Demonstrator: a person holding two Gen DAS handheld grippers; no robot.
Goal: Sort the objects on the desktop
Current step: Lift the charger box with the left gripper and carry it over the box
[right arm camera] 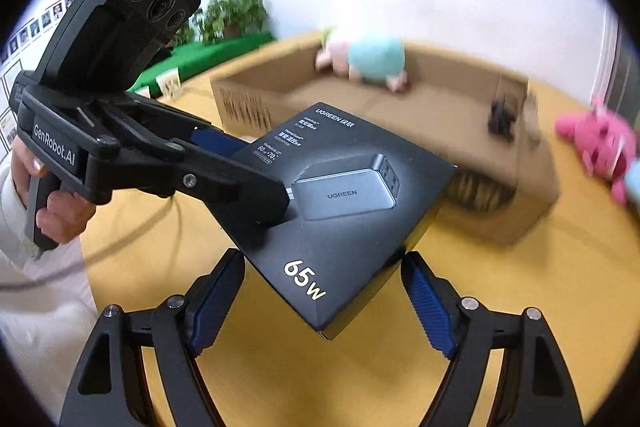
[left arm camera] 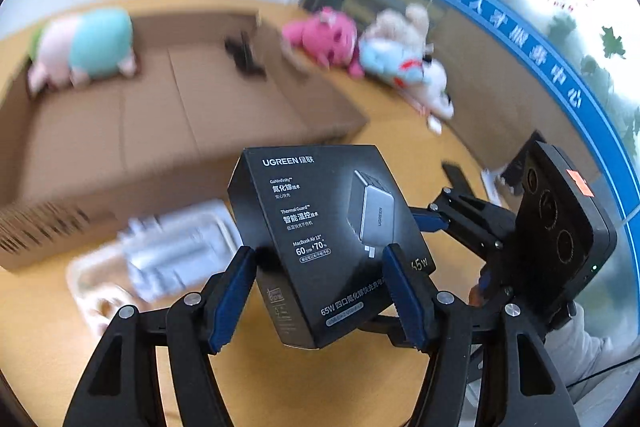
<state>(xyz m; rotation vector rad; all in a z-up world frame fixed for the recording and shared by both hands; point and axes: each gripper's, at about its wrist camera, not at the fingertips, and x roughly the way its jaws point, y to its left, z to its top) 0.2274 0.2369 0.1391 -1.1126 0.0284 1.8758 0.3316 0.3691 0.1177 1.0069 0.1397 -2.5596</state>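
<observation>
A black UGREEN charger box (left arm camera: 320, 227) hangs in the air above the yellow table (left arm camera: 360, 131). My left gripper (left arm camera: 318, 291) is shut on it, its blue pads pressing both sides. In the right wrist view the same box (right arm camera: 352, 227) sits between the fingers of my right gripper (right arm camera: 324, 303), one corner pointing at the camera. The right pads (right arm camera: 428, 307) stand at the box edges with small gaps. The left gripper (right arm camera: 256, 183) clamps the box from the left there. The right gripper (left arm camera: 432, 223) also shows behind the box in the left wrist view.
An open cardboard box (left arm camera: 168, 123) lies behind, holding a pink-and-teal plush (left arm camera: 88, 43) and a small black item (left arm camera: 244, 59). A pink plush (left arm camera: 324, 35) and a white-and-blue plush (left arm camera: 404, 63) lie at its right. A clear plastic tray (left arm camera: 160, 255) lies on the table.
</observation>
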